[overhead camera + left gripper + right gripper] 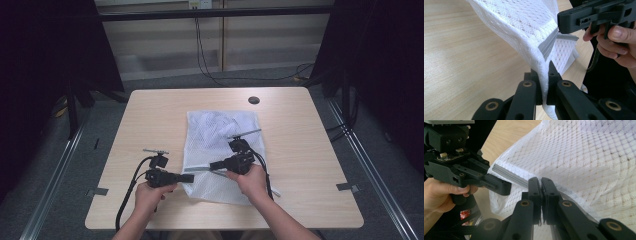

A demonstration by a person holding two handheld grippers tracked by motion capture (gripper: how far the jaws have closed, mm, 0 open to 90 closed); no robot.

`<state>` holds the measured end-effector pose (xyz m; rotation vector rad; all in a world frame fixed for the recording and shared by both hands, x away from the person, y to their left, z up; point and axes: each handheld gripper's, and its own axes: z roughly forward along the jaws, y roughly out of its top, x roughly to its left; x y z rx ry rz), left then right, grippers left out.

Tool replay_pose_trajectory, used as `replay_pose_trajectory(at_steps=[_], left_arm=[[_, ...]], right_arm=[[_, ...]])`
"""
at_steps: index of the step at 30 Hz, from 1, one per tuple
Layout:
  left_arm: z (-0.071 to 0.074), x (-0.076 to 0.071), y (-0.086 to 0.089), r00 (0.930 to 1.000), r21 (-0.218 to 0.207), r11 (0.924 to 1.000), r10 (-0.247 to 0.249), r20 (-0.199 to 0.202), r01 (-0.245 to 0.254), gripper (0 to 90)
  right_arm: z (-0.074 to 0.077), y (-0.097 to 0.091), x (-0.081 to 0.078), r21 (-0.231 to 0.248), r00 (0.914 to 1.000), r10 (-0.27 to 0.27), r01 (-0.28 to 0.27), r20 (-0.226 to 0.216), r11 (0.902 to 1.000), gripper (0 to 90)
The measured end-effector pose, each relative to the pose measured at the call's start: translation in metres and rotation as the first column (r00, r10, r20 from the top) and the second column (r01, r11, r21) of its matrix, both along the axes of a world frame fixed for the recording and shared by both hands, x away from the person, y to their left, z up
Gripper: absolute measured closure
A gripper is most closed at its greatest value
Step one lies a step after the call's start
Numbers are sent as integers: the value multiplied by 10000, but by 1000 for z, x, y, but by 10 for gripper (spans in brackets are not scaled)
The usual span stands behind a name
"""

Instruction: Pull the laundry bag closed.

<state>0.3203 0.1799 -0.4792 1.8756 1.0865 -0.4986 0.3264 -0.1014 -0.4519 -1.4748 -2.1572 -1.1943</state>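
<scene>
A white mesh bag lies on the table, its near left corner lifted between the two grippers, likely so the grey zipper runs taut between them for the slider to be worked. The left gripper is clamped on the mesh edge at the zipper's end. The right gripper is pinched tight farther along the zipper, probably on the pull tab, though the jaws hide it.

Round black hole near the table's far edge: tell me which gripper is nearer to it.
Right. The right gripper works over the white mesh bag, on the side below the hole. The left gripper sits off the bag's left edge, closer to the person and farther from the hole.
</scene>
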Motion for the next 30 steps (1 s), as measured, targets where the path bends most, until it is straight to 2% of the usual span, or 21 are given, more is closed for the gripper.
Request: replay_pose_trajectory(at_steps=[13,16,18,30], left_arm=[[0,0,-1,10000,0,10000,-53,-65,53,890],[0,1,1,10000,16,10000,-42,18,42,890],[0,1,1,10000,6,10000,-32,0,32,891],[0,0,1,10000,18,10000,-49,-49,49,890]], right_arm=[[0,-2,-1,29,10000,24,-24,-4,10000,870],[0,-3,-1,-101,10000,-40,40,28,9999,869],[-1,-6,0,37,10000,-73,73,38,10000,869],[0,-9,-1,18,10000,-36,36,-7,10000,869]])
